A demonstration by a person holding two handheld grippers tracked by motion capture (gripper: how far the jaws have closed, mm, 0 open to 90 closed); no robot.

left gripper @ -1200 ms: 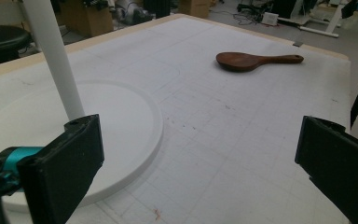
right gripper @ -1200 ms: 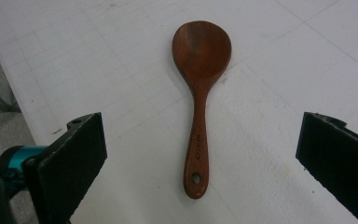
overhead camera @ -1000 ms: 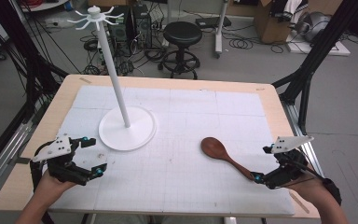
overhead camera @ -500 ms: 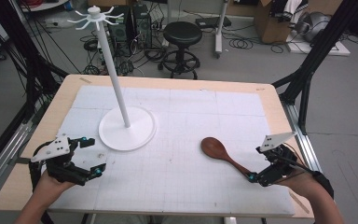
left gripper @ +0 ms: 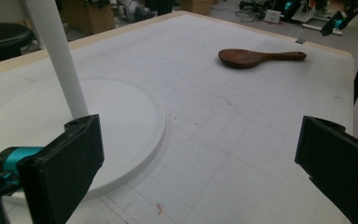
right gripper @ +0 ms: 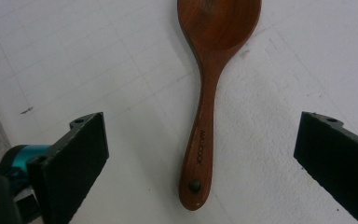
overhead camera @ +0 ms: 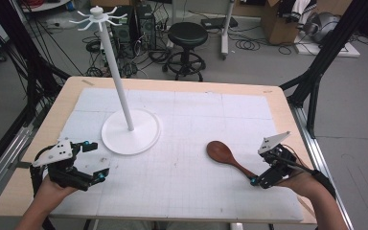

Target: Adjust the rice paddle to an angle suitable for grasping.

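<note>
Lying flat on the white gridded mat, right of centre, is the wooden spoon: dark reddish-brown, oval bowl facing up and pointing toward the middle of the table, handle running back toward the right gripper. Right gripper view: small printed lettering along the spoon handle, dark hanging hole near the butt, butt end sitting between the wide-open jaws, not touched by either. Left gripper hovers at the near-left corner, jaws also spread wide, nothing between them; white rack base sits just beyond it, spoon well apart across the mat.

Versus a second ago: right gripper has come in from the table edge toward the handle end and now sits right at it. Spoon, rack and left gripper unchanged.

Hard to read: lettering is too small to make out. Spoon bowl is cut off at the top edge of the right gripper view. Handle butt in the high view is hidden behind the right gripper. Rack pole is cropped in the left gripper view.
</note>
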